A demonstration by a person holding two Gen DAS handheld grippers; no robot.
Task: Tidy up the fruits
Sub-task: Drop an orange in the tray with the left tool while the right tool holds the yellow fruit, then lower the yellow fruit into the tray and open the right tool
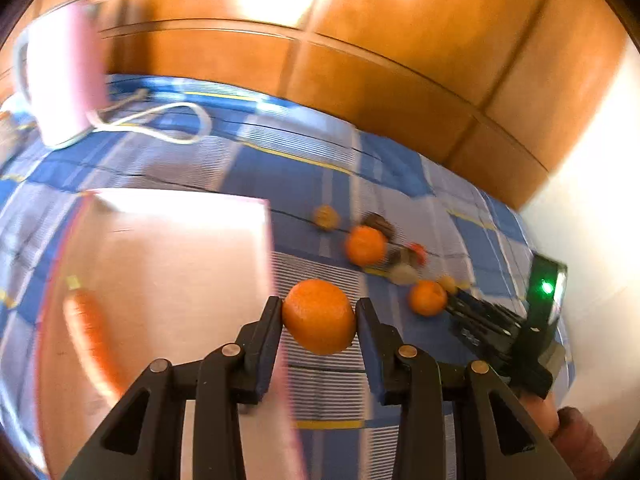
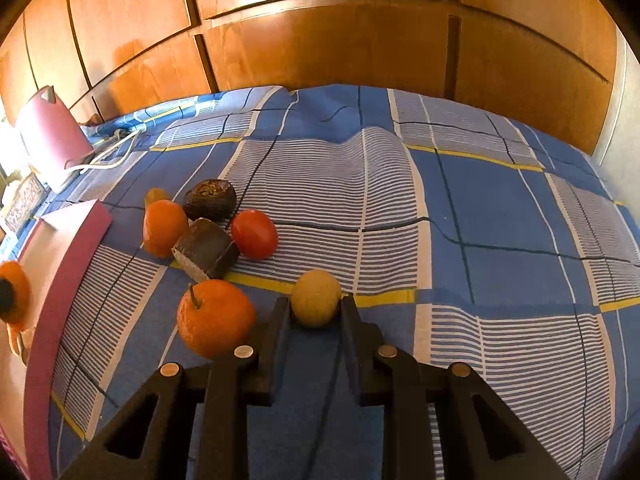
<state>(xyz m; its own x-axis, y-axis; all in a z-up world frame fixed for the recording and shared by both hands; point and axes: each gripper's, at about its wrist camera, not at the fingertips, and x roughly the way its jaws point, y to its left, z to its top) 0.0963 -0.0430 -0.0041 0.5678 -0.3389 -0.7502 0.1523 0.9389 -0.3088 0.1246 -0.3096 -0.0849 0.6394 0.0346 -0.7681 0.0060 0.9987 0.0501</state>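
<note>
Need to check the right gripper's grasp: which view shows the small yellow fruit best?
The right wrist view: the yellow fruit sits sharp and close between the right gripper fingers. The left wrist view shows it only as a small blurred spot beyond an orange.

Fruit pile (image 1: 384, 256) motion-blurred (kinds unclear); kettle (image 2: 48, 136) cut by edge.

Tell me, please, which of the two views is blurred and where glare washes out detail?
Left wrist view: motion blur smears the pink kettle and the far fruit, while the held orange stays fairly sharp; glare bleaches the pink box. Right wrist view: sharp, with only a bright reflection on the wooden wardrobe.
</note>
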